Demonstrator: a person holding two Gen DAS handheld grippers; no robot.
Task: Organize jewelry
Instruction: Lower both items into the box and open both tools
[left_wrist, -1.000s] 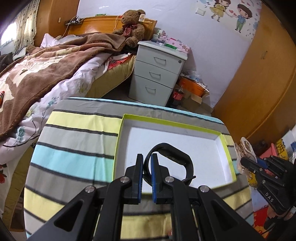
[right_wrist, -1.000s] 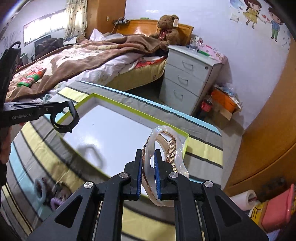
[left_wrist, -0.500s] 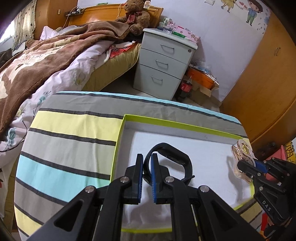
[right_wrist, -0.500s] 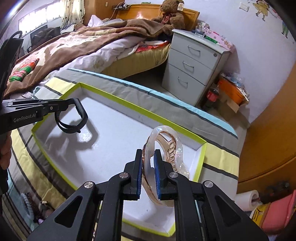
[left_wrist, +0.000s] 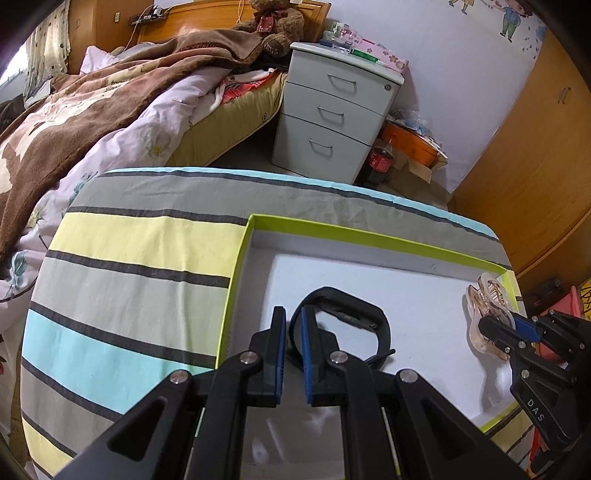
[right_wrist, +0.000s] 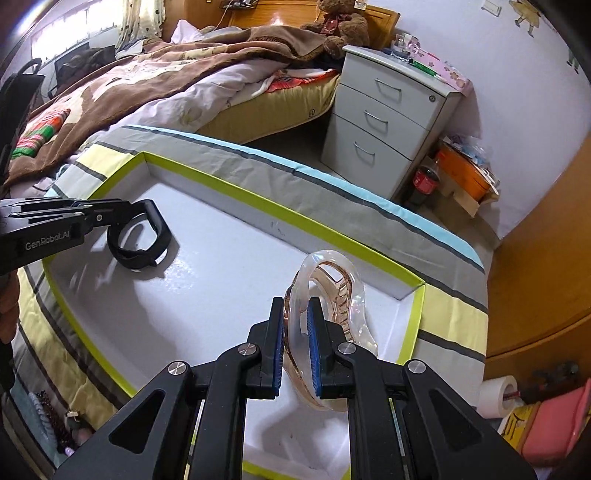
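1. Left gripper (left_wrist: 293, 325) clamped narrow on a black wristband (left_wrist: 343, 325), over the left half of the white tray (left_wrist: 436, 295); band's lower loop at or just above the tray floor, contact unclear.
2. Right gripper (right_wrist: 298, 325) pinched narrow on a clear, rose-gold hair claw (right_wrist: 332, 295), near the tray's right wall, claw upright between the blue pads.
3. Tray, green-rimmed, lying on the striped cloth (left_wrist: 129, 266).
4. Beads and a hair tie (right_wrist: 55, 421) on the cloth, outside the tray's near-left edge.
5. Grey drawer cabinet (left_wrist: 332, 118) well beyond the tray's far side.
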